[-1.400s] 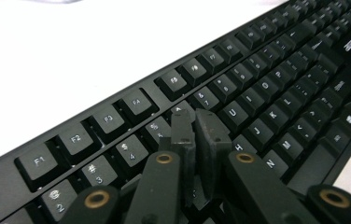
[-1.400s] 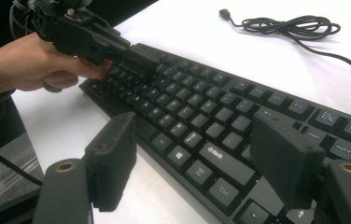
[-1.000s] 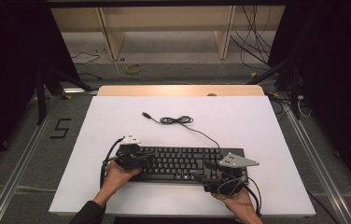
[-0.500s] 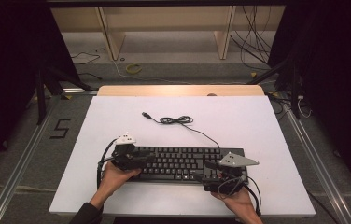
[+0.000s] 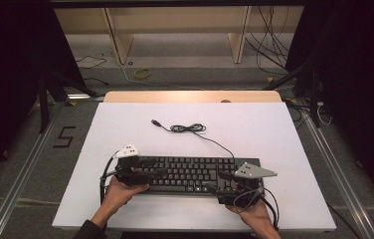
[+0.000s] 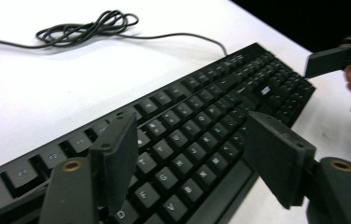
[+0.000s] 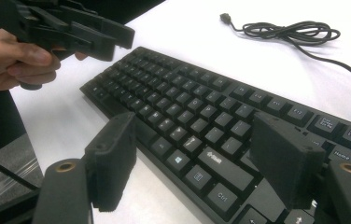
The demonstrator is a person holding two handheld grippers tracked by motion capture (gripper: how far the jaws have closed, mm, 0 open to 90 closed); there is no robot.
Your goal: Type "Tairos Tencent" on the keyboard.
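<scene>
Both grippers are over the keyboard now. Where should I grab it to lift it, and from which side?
Probably the two short ends of the keyboard, each gripper coming in from its own side. It lies flat and long, and the left gripper and right gripper, jaws open, sit above those ends. Closing front to back over the thin edges looks workable.

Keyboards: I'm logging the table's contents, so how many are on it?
1. The black keyboard lies near the table's front edge, between the left gripper and right gripper.
</scene>
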